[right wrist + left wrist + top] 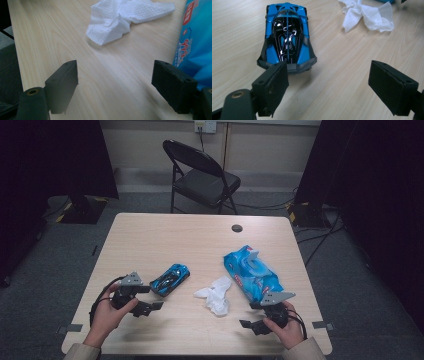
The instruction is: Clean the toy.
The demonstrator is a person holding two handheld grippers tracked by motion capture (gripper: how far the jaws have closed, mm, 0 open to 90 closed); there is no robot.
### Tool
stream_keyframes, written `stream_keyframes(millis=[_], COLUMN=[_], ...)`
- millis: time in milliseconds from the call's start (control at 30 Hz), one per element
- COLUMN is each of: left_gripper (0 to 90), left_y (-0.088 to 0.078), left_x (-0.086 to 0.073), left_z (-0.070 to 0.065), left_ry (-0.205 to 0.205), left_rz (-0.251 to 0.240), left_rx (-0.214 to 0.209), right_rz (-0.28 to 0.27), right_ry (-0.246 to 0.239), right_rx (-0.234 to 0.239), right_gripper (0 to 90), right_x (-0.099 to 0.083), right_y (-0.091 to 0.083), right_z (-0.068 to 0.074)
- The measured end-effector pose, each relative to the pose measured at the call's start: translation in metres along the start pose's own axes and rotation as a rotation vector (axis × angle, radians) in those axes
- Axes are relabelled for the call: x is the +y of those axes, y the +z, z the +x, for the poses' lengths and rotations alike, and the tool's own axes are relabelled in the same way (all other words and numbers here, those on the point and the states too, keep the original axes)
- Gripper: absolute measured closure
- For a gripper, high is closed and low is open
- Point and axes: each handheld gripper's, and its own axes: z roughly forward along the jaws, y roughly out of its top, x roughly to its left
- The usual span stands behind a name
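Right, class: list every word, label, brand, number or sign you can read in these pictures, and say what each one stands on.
Nothing can be read for certain.
Blue wet-wipes pack: a red label with white print and large red characters below it, too blurred and cut off to quote.
Same pack in the high view: print too small to read.
Blue toy car: no lettering.
Crumpled white tissue: no lettering.

Just right of the right gripper's [115,85] jaws, the blue wipes pack [195,37] carries a red label with white characters and a white figure below, all too partial to read.
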Motion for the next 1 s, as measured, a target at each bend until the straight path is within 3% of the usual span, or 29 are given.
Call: stream_keyframes(millis=[400, 1000], left_gripper=[16.1, 16.0], left_y=[-0.007, -0.017], left_x=[-0.007, -0.016], left_z=[0.001, 0.005], left_ry=[-0.006, -0.016], left_rz=[-0.002, -0.005], left_rx=[0.005, 0.025], right_rz=[-0.012, 0.012], right_ry=[0.004, 0.003], right_rx=[-0.001, 0.002], right_gripper=[21.5, 21.5], right_x=[-0.005, -0.019], right_y=[-0.006, -0.012], right_z=[-0.002, -0.002])
